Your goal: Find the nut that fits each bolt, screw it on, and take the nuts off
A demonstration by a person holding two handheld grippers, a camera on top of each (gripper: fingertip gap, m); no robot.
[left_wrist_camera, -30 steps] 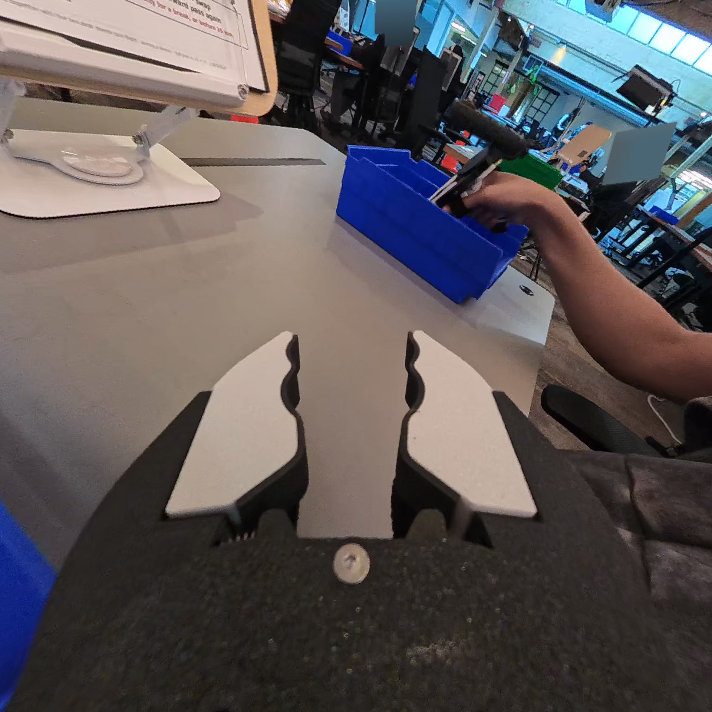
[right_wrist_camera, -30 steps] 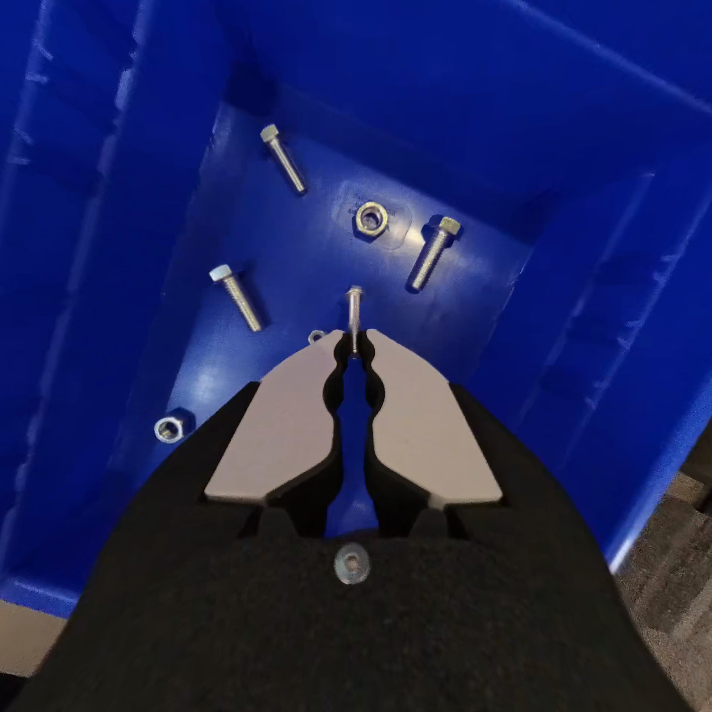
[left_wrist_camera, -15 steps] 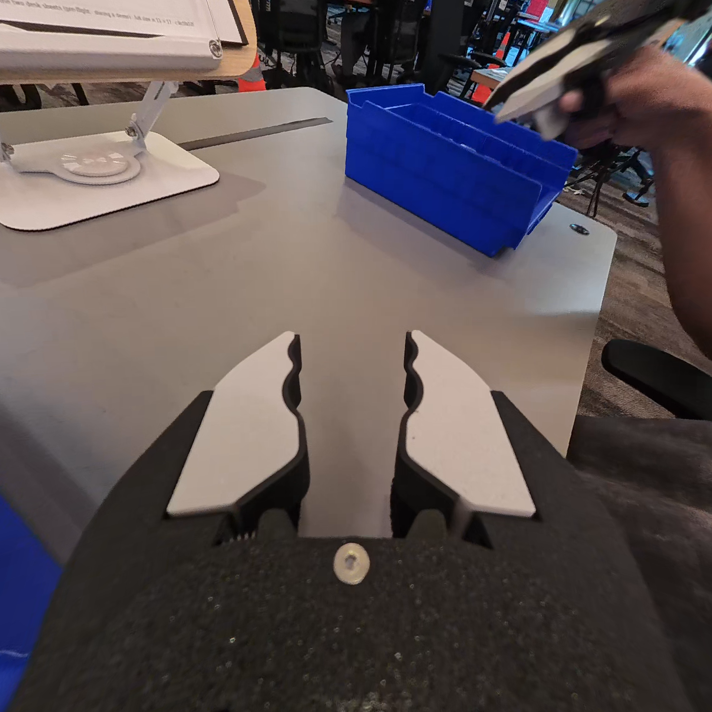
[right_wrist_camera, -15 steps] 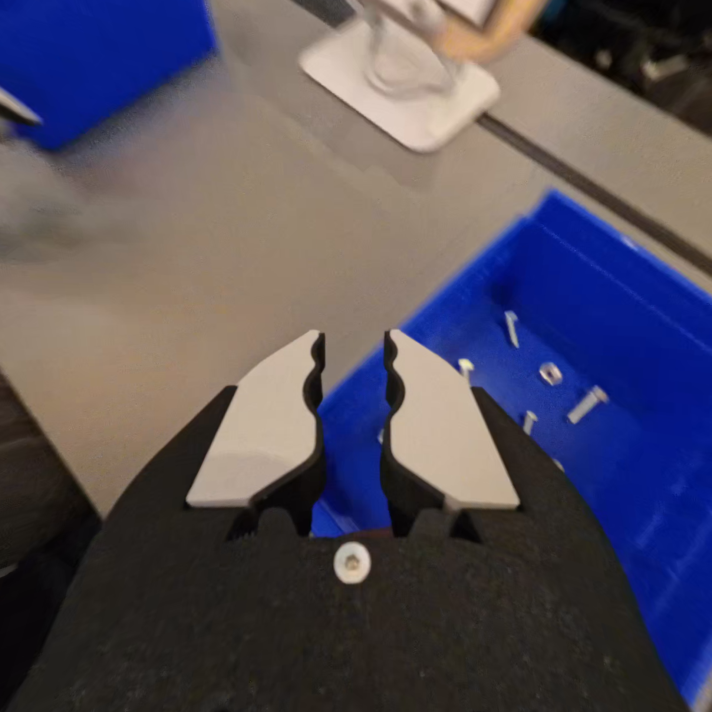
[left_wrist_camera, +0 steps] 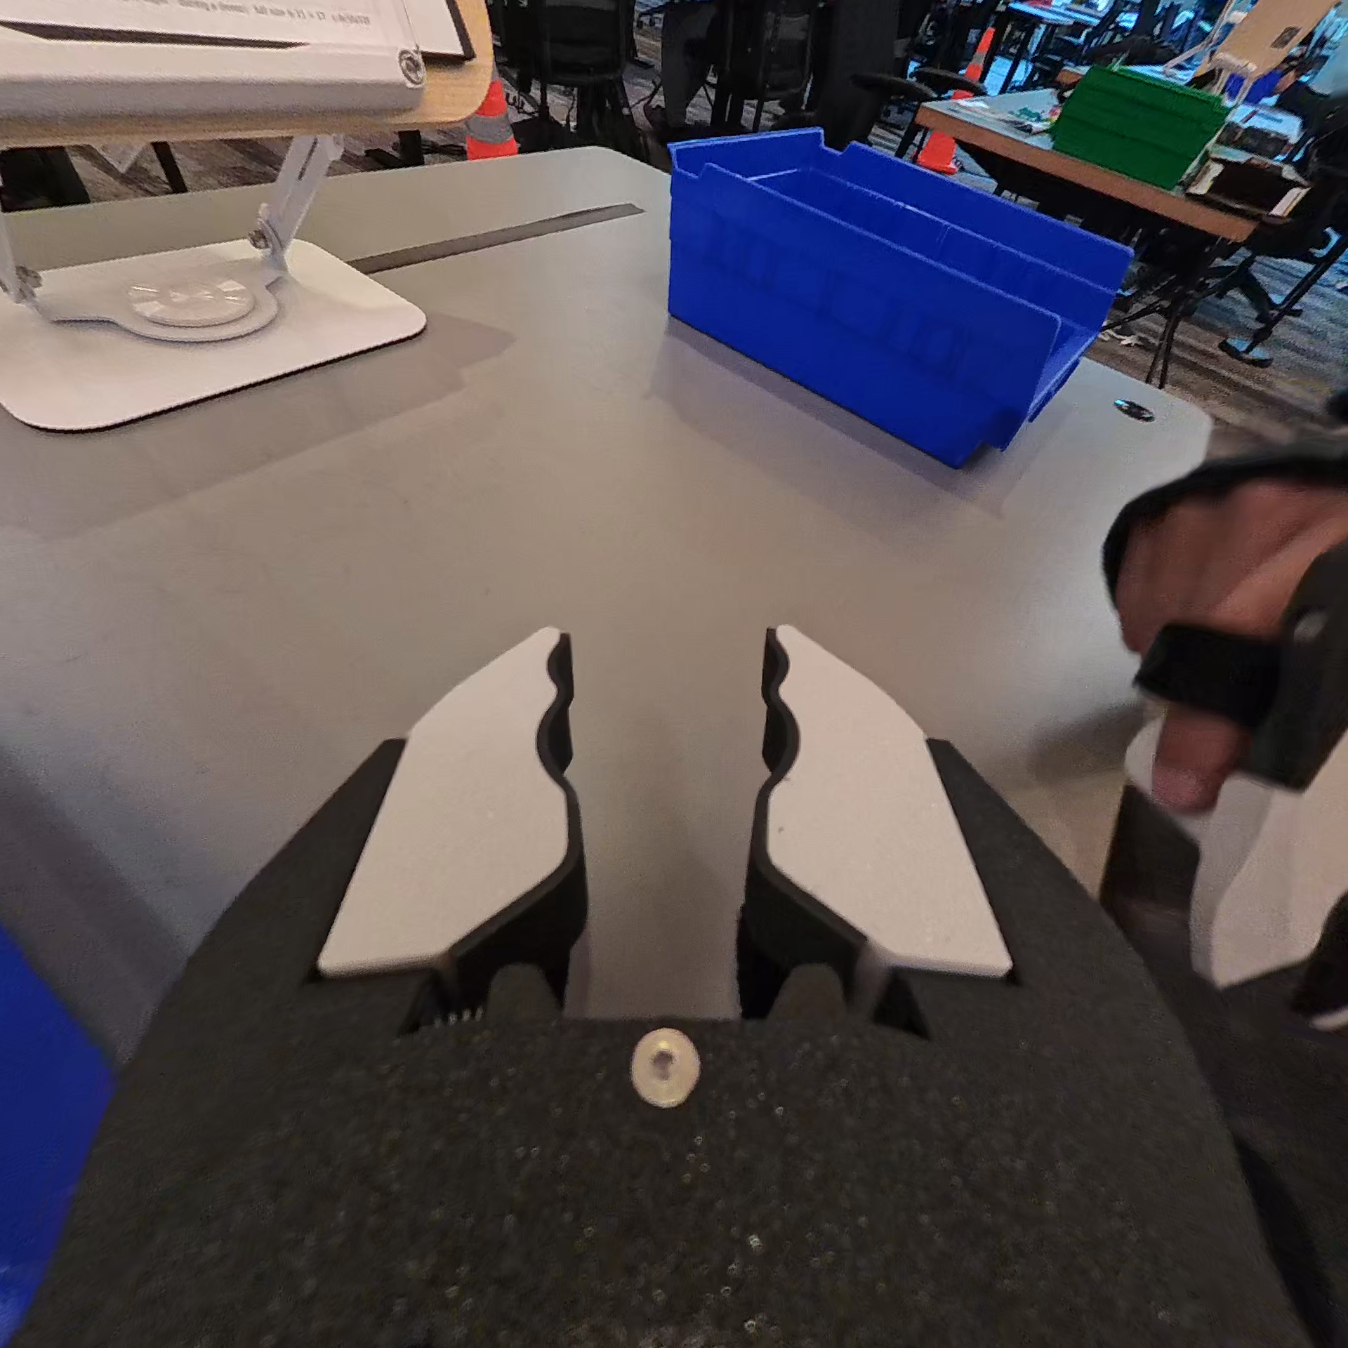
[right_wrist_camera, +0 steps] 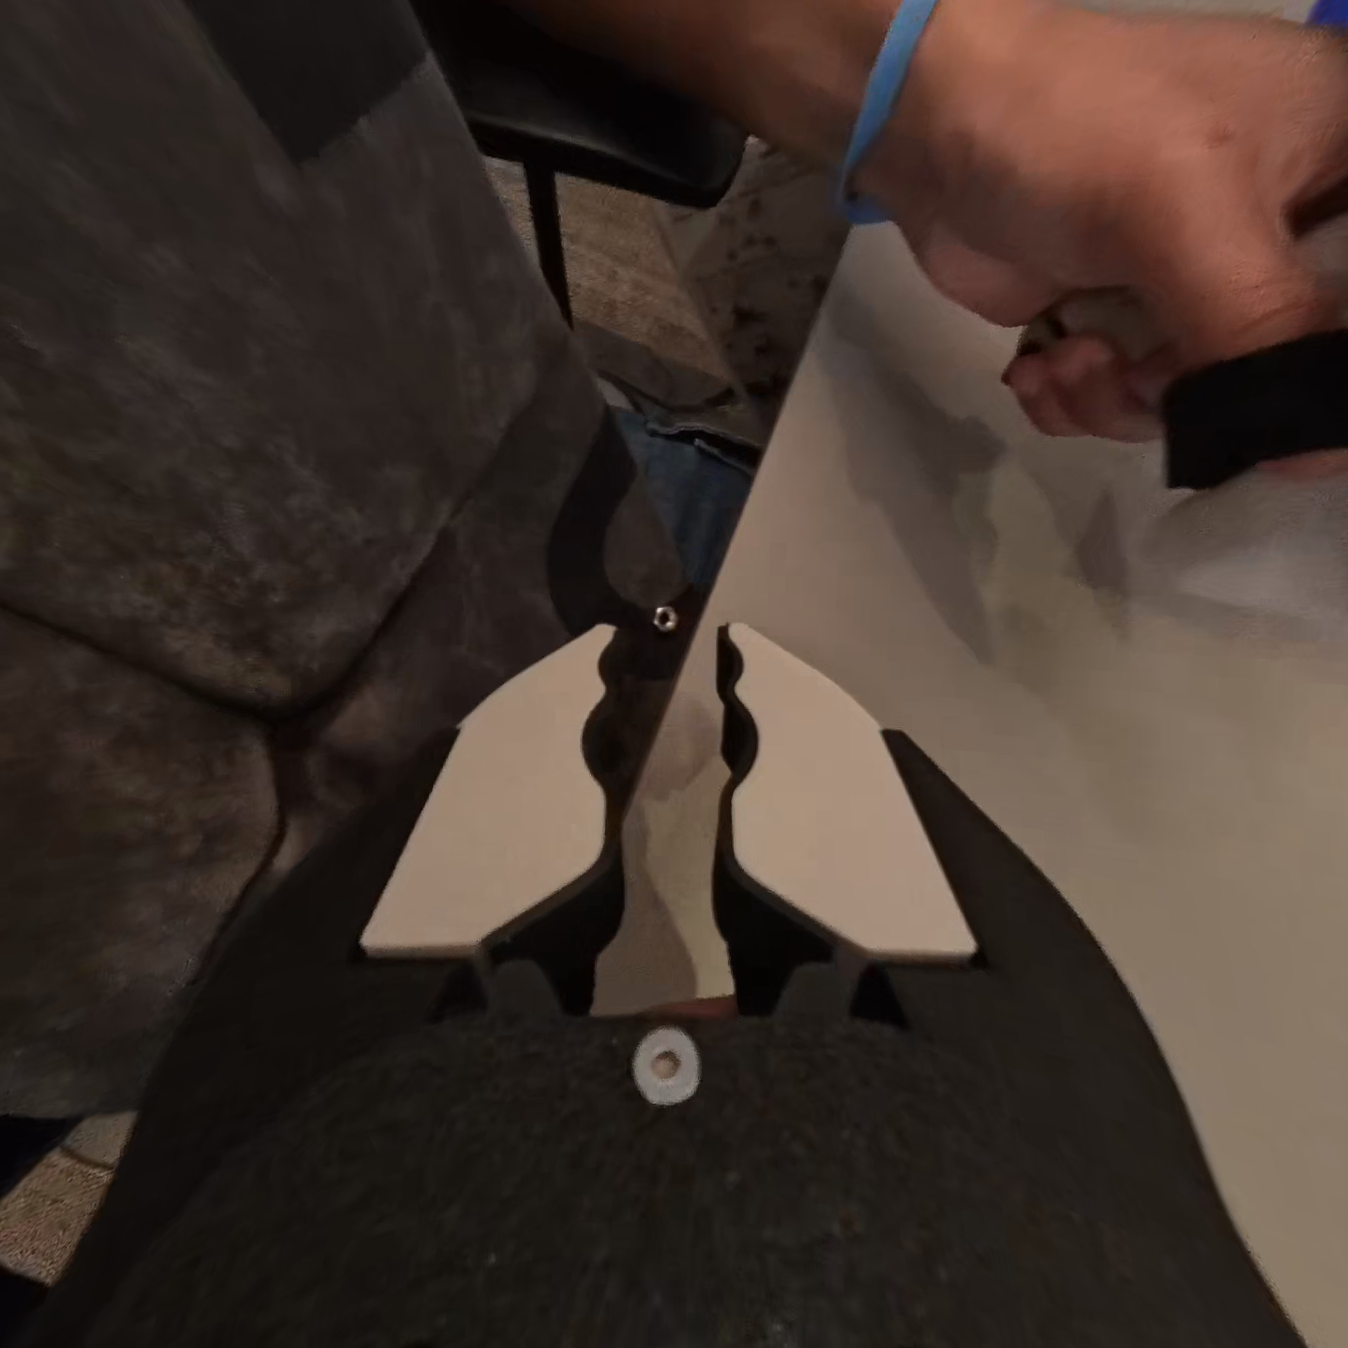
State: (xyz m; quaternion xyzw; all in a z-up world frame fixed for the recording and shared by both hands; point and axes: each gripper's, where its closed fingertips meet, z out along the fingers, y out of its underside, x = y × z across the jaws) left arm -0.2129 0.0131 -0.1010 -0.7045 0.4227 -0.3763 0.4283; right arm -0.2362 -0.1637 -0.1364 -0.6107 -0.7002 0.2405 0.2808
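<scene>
While both claws gape empty, a small nut (right_wrist_camera: 664, 618) lies just beyond the right claw (right_wrist_camera: 665, 636).

Bench (left_wrist_camera: 510, 547) grey; bin (left_wrist_camera: 861, 306) blue; stand base (left_wrist_camera: 219, 350) white; fingers (left_wrist_camera: 467, 817) pale grey on black; wristband (right_wrist_camera: 872, 124) light blue.

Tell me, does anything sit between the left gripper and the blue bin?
Nothing visible does. Only bare grey table lies between the open left gripper and the blue bin. The white stand sits off to the left and the person's hand to the right.
</scene>
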